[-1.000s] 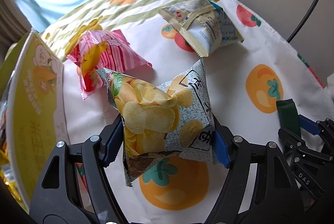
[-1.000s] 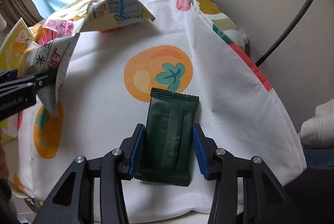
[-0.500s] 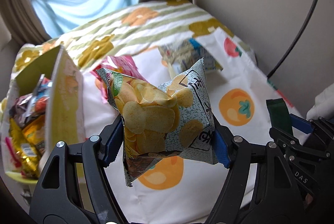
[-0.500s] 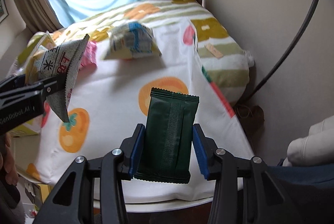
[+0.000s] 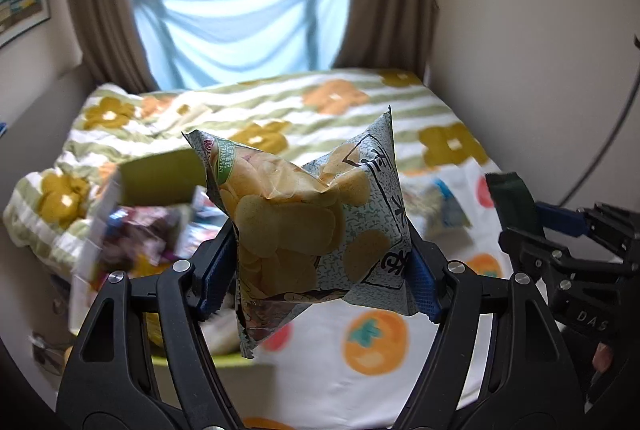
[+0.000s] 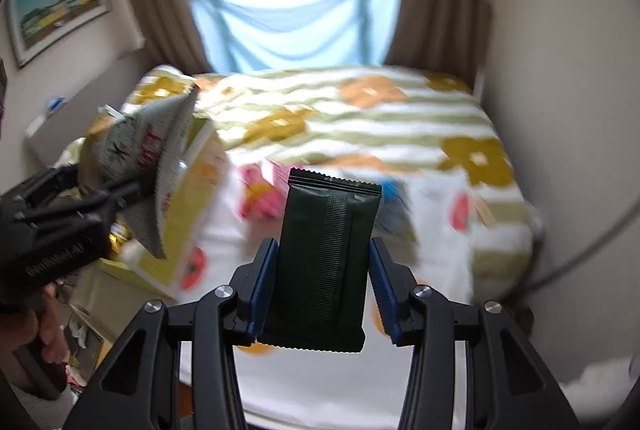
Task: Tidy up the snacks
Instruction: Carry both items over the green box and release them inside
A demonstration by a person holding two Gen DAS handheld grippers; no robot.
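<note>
Both grippers now sit higher vs. 1.0 s ago; cloth-covered table [image 5: 400, 382] has dropped away. Left gripper [image 5: 320, 266] is clamped on chip bag [image 5: 316, 226], right gripper [image 6: 318, 294] on green packet [image 6: 326, 250], both airborne, approx. above table's left edge, prob. for transfer to blurred snack box [image 5: 156, 181].
</note>
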